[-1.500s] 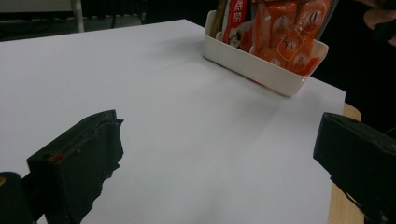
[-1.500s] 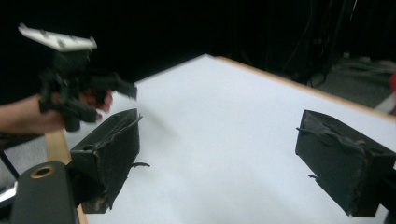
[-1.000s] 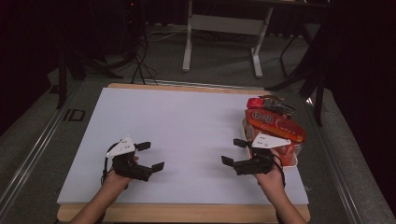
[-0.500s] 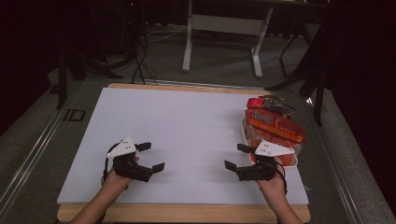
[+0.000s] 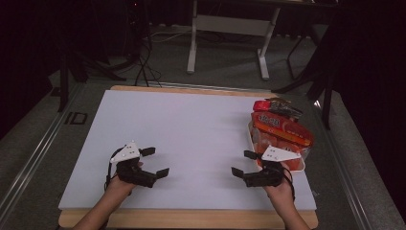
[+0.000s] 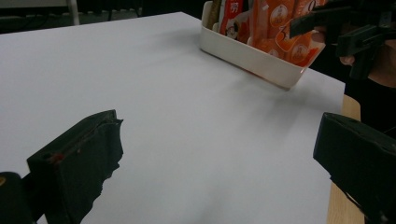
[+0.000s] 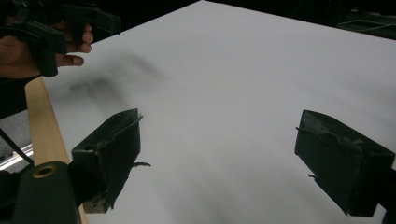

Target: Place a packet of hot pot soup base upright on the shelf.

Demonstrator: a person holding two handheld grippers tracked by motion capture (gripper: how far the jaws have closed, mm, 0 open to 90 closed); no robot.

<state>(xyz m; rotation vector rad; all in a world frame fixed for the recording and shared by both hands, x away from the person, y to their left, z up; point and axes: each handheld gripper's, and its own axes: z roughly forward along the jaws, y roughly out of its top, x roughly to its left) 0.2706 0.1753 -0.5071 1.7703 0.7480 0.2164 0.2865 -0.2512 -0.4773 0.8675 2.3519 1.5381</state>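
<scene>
Across the middle of the high view lies the table (image 5: 191, 139), its top covered by a white sheet with a strip of bare wood showing along the near edge. It carries a white tray (image 5: 251, 136) at the right of the frame, packed with orange and red snack packets (image 5: 282, 130). One long packet lies across the top, orange with red trim, and a darker wrapper sits at the far end of the tray. Printing runs along the packets, but it is too small and blurred to read. From the left gripper view the tray shows in the upper right, a shallow white tub with rounded corners, packets standing upright in it; one bears red characters that I cannot make out.

At the lower right of the high view the right claw (image 5: 242, 163) sits just beside the near end of the tray, its jaws spread wide and holding nothing. In the right gripper view the two black jaws stand far apart, with bare white sheet between them.

At the lower left of the high view the left claw (image 5: 155, 161) is likewise wide and empty, well apart from the tray, low over the sheet and pointing toward the frame's right.
</scene>
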